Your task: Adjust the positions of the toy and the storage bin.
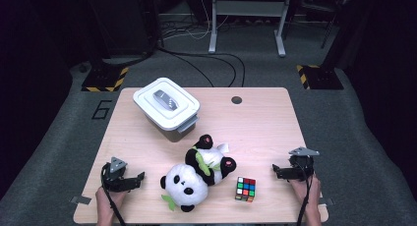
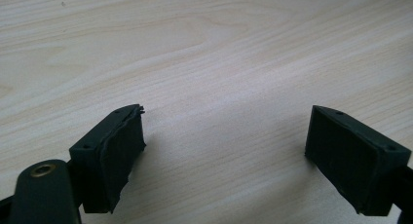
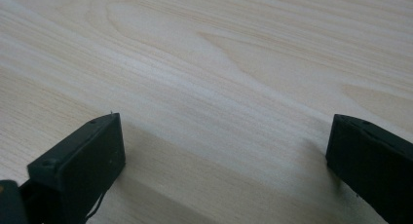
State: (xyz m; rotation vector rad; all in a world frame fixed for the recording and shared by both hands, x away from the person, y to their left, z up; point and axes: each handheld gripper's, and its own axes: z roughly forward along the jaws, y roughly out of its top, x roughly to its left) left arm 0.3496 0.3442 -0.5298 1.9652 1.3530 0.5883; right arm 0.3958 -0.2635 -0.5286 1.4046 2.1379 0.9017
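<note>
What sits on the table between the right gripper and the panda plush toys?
In the high view, a colour puzzle cube lies between the right gripper and the two panda plush toys; the rest is bare wood.

Left gripper [image 1: 140,177], right gripper [image 1: 276,170]: jaws apart, low, pointing inward.

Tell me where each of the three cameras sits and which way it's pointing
High view: above the near table edge, facing forward and down on the table, lidded box, two pandas, puzzle cube; both hands and tongs show.
Left gripper view: rides the left tongs, looking down at bare wood between open jaws.
Right gripper view: rides the right tongs, likewise.
Shared: the same wooden tabletop.
</note>
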